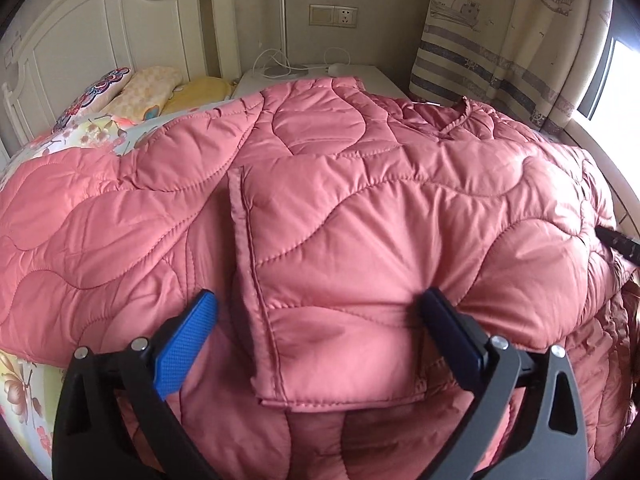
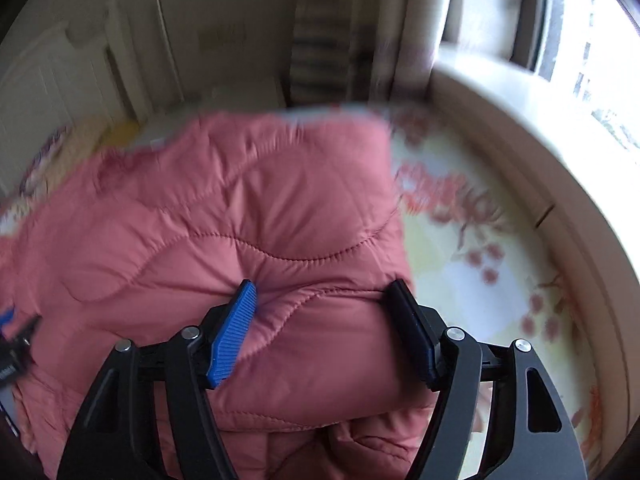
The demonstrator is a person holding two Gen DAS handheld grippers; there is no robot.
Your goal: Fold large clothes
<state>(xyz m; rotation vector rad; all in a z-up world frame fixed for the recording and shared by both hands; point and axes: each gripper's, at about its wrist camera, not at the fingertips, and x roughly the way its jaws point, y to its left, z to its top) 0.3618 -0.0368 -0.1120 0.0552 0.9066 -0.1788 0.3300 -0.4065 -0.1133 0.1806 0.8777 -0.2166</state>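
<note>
We are in a bedroom of a home. We see a white panelled headboard [image 1: 92, 36] at the head of a bed dressed in a floral sheet [image 2: 492, 280], with pillows [image 1: 148, 88] lined up against it. Beside the bed stands a white nightstand [image 1: 372, 76] under a wall socket [image 1: 334, 16], and a curtain [image 1: 508, 36] printed with sailboats hangs by the window [image 2: 588, 40].
</note>
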